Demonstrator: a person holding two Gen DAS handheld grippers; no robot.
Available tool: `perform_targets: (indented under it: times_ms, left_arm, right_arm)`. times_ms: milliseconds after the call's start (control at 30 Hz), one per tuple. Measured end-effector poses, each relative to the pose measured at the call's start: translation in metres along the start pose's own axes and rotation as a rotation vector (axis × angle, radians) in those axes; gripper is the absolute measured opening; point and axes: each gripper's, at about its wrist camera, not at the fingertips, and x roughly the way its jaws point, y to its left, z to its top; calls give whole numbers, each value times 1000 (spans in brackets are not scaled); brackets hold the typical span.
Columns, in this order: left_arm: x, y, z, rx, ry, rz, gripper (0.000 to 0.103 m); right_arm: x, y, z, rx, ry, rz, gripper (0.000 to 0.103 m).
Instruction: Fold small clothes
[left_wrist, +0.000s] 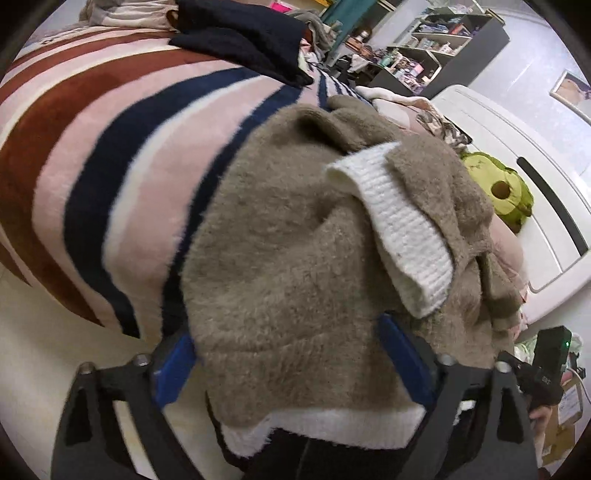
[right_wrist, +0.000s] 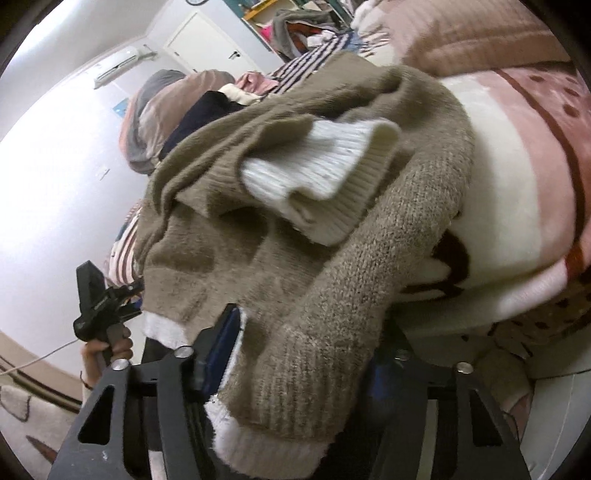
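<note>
Showing only in left wrist view: green plush toy (left_wrist: 506, 192) behind sweater (left_wrist: 295, 258).

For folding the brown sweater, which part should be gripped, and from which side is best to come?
Probably the white ribbed hem of the sweater, approached from the near bed edge. The hem hangs toward the grippers as a flat, firm band, while the body lies bunched with a white cuff folded on top. One gripper at each hem corner would likely let it spread.
</note>
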Motion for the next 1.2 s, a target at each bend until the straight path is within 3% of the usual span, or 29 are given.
perform_targets:
  times_ms: [167, 333, 433, 633, 933, 1200]
  left_arm:
    - [-3, -9, -1, 28, -1, 68, 61]
    - [-13, -20, -1, 85, -10, 74, 28]
    - [-20, -32, 2, 117, -30, 58, 20]
    - [-46, -59, 8, 192, -129, -8, 14]
    - [-93, -93, 17, 257, -269, -119, 10]
    - [-115, -113, 10, 309, -307, -178, 9]
  right_arm:
    - [-4, 3, 6, 0, -40, 15, 33]
    - [-12, 12, 11, -18, -95, 86, 27]
    - [-16, 21, 14, -44, -122, 127, 24]
    - [-29, 35, 19, -77, -175, 204, 22]
    - [-55, 58, 21, -177, -257, 251, 20]
    - [-72, 73, 10, -227, -285, 303, 18]
